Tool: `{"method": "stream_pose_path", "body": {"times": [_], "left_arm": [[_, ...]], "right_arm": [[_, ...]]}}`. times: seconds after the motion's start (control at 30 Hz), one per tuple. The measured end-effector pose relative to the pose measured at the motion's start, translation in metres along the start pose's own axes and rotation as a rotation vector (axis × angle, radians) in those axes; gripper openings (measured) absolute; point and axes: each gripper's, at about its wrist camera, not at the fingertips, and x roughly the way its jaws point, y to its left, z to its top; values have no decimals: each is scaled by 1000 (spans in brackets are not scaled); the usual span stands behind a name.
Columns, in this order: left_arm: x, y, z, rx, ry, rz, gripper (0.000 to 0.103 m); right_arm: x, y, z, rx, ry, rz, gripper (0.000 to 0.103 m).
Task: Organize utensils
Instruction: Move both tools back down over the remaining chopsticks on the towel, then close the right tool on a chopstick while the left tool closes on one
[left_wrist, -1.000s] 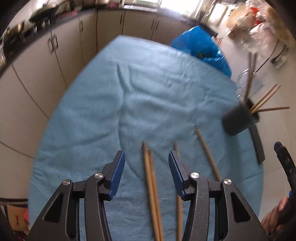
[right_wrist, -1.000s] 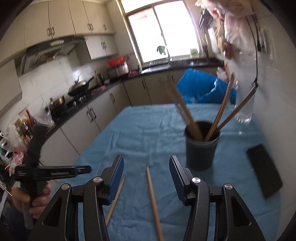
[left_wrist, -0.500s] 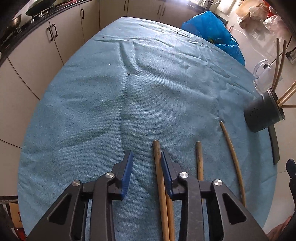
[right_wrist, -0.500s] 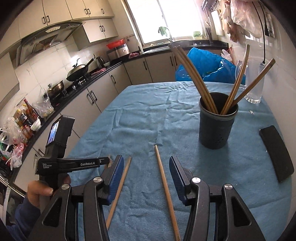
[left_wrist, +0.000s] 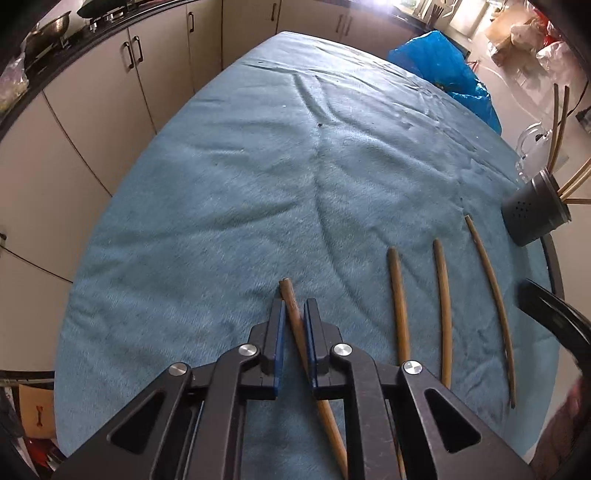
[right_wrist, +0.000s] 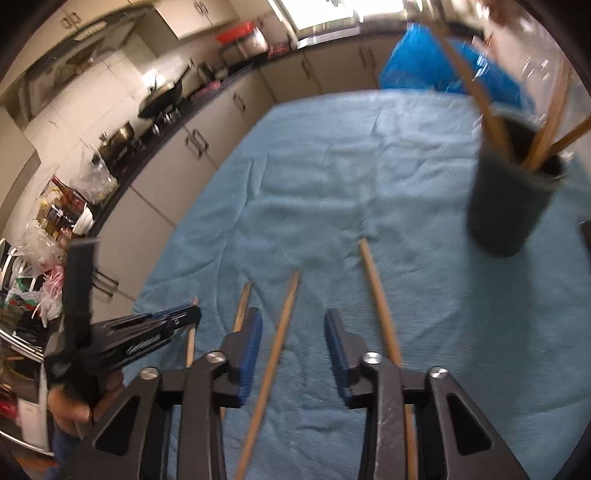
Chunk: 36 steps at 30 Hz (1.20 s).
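Here, the left gripper is clamped on a chopstick lying on the blue cloth.

That stick runs slantwise between the blue pads, its blunt end poking out just past the tips. Three more chopsticks lie side by side to its right, apart from each other, pointing towards the dark holder near the cloth's edge, which already has several sticks leaning in it. The right gripper is closing over another chopstick, its pads not touching it; one more stick lies just outside the right pad. Beyond the table stand beige kitchen cabinets and a blue bag.
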Motion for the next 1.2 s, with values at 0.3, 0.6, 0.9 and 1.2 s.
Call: {"method": "stream_pose_path", "body": {"times": [0.3, 0.6, 0.9, 1.2], "left_arm": [[0, 1, -1, 8, -8, -4, 11], [2, -3, 5, 11, -19, -41, 6], [-70, -5, 16, 7, -236, -86, 6], [-149, -24, -9, 35, -535, -64, 6]], "right_arm": [[70, 15, 28, 6, 152, -96, 29], [94, 33, 34, -87, 173, -201, 8], [3, 41, 31, -87, -128, -95, 8], [-109, 78, -17, -207, -558, -46, 8]]}}
